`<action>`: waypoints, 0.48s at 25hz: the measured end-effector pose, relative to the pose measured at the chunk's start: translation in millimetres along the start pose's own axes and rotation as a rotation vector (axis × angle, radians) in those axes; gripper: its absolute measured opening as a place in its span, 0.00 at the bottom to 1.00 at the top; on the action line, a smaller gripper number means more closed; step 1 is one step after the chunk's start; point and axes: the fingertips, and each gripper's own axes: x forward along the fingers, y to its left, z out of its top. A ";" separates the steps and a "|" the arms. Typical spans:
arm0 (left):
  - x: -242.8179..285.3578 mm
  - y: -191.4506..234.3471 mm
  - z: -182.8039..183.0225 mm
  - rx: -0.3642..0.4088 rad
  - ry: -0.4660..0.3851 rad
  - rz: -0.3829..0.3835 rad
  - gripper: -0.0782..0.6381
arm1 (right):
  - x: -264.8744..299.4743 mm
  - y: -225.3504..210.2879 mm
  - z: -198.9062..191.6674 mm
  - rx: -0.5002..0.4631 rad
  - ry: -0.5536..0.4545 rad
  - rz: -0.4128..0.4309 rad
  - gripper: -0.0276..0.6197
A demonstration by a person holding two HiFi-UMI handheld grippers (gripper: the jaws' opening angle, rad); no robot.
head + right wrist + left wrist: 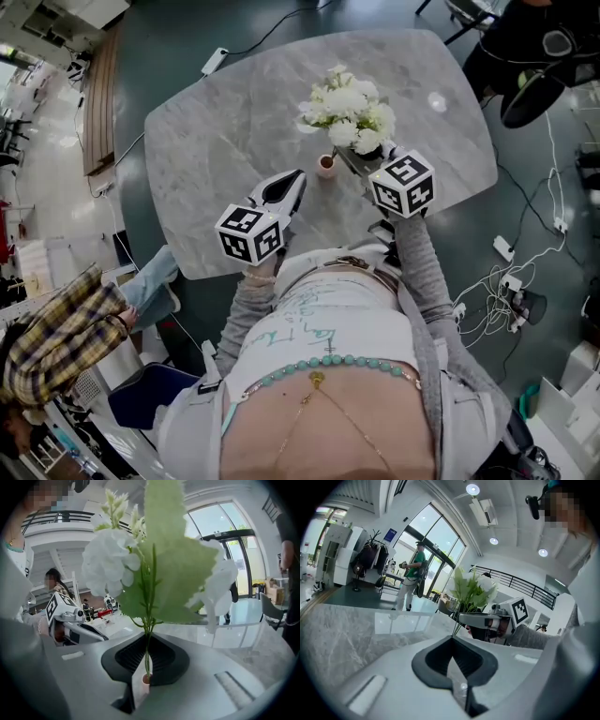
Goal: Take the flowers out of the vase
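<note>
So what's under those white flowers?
Green stems, pinched by the right hand-held gripper, lead down toward the vase. Whether their tips sit inside it is hidden by the jaws.

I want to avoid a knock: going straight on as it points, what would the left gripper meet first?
Likely the flower stems, just beyond the shut tips of the left gripper, where the right gripper clamps them; depth is unclear.
</note>
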 end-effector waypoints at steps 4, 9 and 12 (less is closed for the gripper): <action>2.1 -2.1 -0.5 0.000 0.004 -0.008 0.11 | -5.0 1.6 6.3 -0.004 -0.012 -0.003 0.11; 5.0 -3.6 -3.2 -0.001 0.008 -0.011 0.11 | -12.2 4.0 16.7 -0.010 -0.034 0.000 0.11; 5.8 -5.1 -4.6 0.000 0.010 -0.011 0.11 | -17.0 8.3 25.7 -0.019 -0.052 0.006 0.11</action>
